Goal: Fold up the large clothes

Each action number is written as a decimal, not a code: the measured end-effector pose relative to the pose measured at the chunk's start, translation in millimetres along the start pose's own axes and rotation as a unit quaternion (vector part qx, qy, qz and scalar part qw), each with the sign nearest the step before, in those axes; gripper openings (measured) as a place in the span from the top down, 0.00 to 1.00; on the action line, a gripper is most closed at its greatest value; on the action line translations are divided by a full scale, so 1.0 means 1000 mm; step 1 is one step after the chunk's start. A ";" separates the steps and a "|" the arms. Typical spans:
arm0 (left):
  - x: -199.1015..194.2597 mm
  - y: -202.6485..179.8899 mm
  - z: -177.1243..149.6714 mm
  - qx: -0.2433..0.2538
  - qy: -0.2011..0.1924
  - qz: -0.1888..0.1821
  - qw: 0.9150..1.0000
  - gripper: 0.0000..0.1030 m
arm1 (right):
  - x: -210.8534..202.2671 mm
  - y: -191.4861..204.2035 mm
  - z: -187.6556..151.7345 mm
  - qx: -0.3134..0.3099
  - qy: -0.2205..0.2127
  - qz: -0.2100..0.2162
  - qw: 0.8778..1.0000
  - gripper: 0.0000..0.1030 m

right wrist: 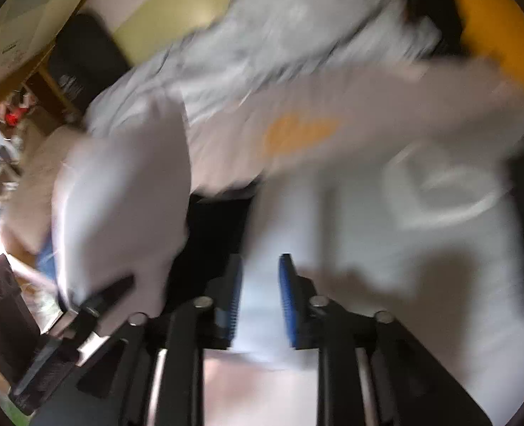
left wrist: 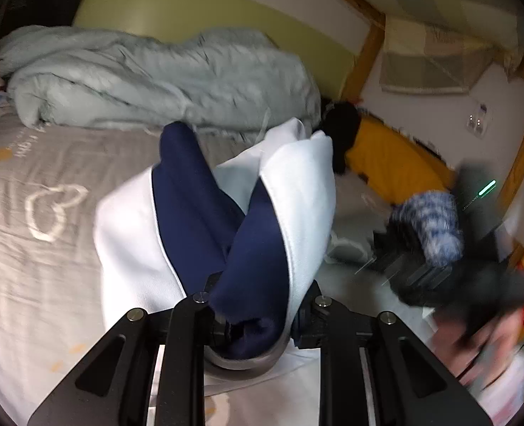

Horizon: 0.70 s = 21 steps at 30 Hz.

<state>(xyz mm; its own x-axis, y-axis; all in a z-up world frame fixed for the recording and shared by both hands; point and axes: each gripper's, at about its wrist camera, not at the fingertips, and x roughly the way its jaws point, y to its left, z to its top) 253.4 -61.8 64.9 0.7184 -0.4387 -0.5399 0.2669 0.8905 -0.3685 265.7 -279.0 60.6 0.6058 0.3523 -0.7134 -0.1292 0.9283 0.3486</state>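
While no writing reads, both grippers, left gripper point(left wrist: 258, 319) and right gripper point(right wrist: 260, 301), pinch the white-and-navy garment point(left wrist: 198, 206).

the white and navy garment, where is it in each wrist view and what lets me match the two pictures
Left wrist view: the white and navy garment fills the centre, bunched and rising from the left gripper, whose jaws pinch it.
Right wrist view: blurred white cloth, likely the same garment, hangs at centre left; navy is not clear.
Shared landmark: the white heart outline on the bed sheet.
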 end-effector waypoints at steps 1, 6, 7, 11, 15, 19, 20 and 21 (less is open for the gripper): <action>0.007 -0.002 -0.003 0.001 0.009 -0.003 1.000 0.80 | -0.016 -0.006 0.003 -0.018 -0.024 -0.033 0.999 0.73; 0.034 -0.016 -0.028 0.037 0.050 -0.001 0.998 0.79 | -0.053 -0.028 0.002 -0.045 -0.079 -0.095 0.991 0.60; 0.036 -0.016 -0.030 0.039 0.047 0.004 0.998 0.79 | -0.056 -0.030 0.001 -0.039 -0.087 -0.100 0.990 0.60; 0.030 -0.015 -0.033 0.027 0.042 -0.006 0.999 0.70 | -0.055 -0.030 0.001 -0.024 -0.083 -0.069 0.994 0.57; 0.002 -0.024 -0.038 0.054 0.050 -0.045 0.996 0.36 | -0.050 -0.025 0.001 -0.045 -0.097 -0.086 0.991 0.52; -0.043 -0.036 -0.051 0.107 0.028 -0.042 0.993 0.35 | -0.058 -0.020 -0.004 -0.049 -0.112 -0.086 0.989 0.52; -0.053 -0.034 -0.053 0.108 0.019 -0.032 0.994 0.35 | -0.061 -0.018 -0.004 -0.050 -0.117 -0.078 0.989 0.52; -0.062 -0.031 -0.053 0.106 0.010 -0.024 0.994 0.35 | -0.064 -0.014 -0.006 -0.055 -0.122 -0.069 0.989 0.52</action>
<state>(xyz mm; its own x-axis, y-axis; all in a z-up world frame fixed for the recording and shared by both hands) 166.5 -68.1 70.0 0.6892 -0.4820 -0.5411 0.4322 0.8728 -0.2270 223.9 -313.7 97.4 0.7934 0.1947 -0.5767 -0.1083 0.9775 0.1810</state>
